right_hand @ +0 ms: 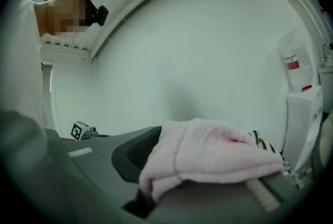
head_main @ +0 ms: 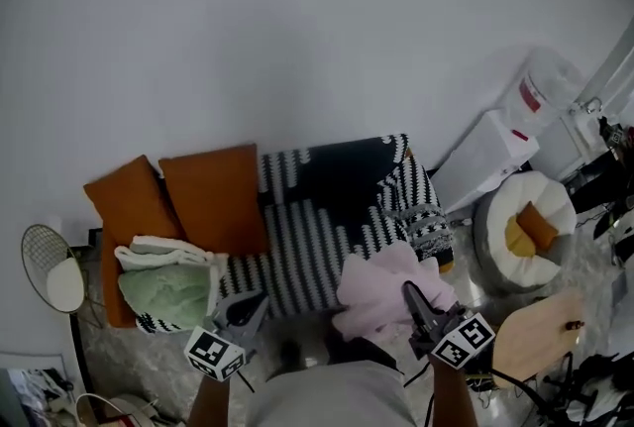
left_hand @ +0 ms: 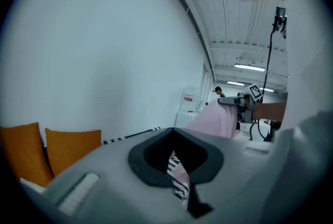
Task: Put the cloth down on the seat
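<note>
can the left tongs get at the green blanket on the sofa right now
Probably yes. The left tongs are empty and hang just in front of the green blanket at the sofa's left end, with nothing visible between them.

The cloth (head_main: pixel 381 294) is pale pink. The seat (head_main: pixel 317 252) has a cover with black and white stripes and zigzags. The two cushions (head_main: pixel 213 199) are orange. The green towel (head_main: pixel 168 294) is pale, the white towel (head_main: pixel 158 250) plain. The wall (head_main: pixel 297 29) is white.
</note>
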### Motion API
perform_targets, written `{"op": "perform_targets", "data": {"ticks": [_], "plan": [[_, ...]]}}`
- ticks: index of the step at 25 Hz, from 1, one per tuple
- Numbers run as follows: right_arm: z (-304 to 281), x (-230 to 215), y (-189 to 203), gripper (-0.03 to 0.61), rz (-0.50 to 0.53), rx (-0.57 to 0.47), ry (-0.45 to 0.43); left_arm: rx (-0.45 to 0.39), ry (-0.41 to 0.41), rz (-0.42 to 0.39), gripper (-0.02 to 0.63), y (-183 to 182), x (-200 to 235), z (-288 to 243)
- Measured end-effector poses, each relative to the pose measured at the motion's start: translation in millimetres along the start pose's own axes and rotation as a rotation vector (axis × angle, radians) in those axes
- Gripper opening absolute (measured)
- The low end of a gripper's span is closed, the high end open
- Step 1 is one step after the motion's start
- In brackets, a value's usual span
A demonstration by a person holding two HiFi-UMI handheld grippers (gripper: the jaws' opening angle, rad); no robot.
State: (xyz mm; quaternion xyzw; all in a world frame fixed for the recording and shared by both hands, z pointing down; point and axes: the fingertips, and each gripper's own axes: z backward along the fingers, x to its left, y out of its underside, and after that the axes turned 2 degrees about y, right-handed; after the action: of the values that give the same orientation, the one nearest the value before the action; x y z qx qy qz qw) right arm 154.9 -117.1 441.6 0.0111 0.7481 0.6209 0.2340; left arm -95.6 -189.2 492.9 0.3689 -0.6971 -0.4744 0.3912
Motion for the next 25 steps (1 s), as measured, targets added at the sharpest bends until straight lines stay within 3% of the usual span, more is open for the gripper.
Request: {"op": "perform_targets", "data": {"ticks": [11,18,25], "plan": [[-93,-97,7,0.032,0.001,0.142,-0.140,0.012,-0.107,0.064,0.000,2,25,-86],[-150,-159,49,0.032,-0.020,0.236,-0.158,0.045,-0.143,0.106,0.000,26,44,-138],[-203,-213,116,0.032,-0.038,0.353,-0.134,0.064,-0.182,0.140,0.000,58,67,-176]]}}
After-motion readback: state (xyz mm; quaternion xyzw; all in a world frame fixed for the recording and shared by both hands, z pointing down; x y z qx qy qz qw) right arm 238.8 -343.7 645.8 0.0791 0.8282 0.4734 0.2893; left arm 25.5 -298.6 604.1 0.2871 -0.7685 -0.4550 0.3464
